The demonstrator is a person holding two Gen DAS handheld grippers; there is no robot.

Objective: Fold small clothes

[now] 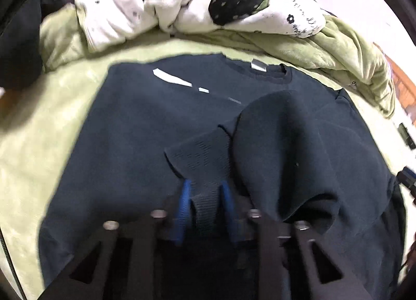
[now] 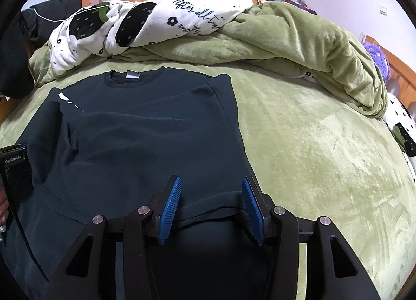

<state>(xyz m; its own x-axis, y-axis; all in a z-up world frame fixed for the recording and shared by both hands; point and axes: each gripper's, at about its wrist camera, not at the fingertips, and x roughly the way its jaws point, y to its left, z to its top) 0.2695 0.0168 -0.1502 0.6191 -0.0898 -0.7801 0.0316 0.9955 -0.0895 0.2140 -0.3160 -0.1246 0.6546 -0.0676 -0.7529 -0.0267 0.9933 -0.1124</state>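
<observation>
Left wrist view has the left hand-held gripper (image 1: 206, 196) clamped tight on a ribbed cuff (image 1: 202, 154) of the dark navy sweatshirt (image 1: 124, 144), the two blue pads (image 1: 185, 204) pinching the knit between them with the cuff end poking out beyond the tips. To the right of that grip the sleeve (image 1: 283, 154) balloons up in a lifted hump, over the body of the garment. The sweatshirt itself lies flat on the green bed (image 1: 31, 149), collar at the far end with a small white label (image 1: 257, 65) showing, and a broken white stripe (image 1: 171, 78) running across the chest to the left of it.

Right wrist view now: the right hand-held gripper (image 2: 212, 205) hangs with jaws apart, holding nothing. It sits low over the near hem (image 2: 208, 211) of the sweatshirt (image 2: 156, 139), the fabric edge running between the blue pads (image 2: 170, 209) but, as far as this angle lets me judge, not pressed by them. The garment's right edge runs away from this gripper toward the far collar, with bare green bed (image 2: 325, 157) to the right. At the far side, a rumpled green blanket (image 2: 325, 48) and a white quilt with black strawberries (image 2: 145, 22) are heaped. The left tool's black body (image 2: 13, 167) peeks in at the left edge.
</observation>
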